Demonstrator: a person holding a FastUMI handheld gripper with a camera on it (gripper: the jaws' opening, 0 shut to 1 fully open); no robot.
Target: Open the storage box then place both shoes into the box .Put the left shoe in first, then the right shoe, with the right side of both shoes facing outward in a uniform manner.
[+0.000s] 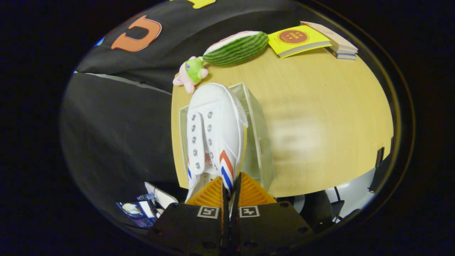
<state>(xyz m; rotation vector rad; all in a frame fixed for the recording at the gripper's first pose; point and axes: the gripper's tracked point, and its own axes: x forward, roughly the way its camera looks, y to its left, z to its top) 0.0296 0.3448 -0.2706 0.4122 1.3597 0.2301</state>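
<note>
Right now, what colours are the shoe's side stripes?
Red and blue stripes on the white canvas shoe, gripper view.

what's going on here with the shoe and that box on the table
A hand-held gripper is shut on the side wall of a white canvas shoe with red and blue stripes, holding it over a pale translucent storage box on the round wooden table. The shoe's toe points away from the gripper. Beyond the box lie a watermelon-slice plush, a small green and pink plush toy and a stack of books.
</note>
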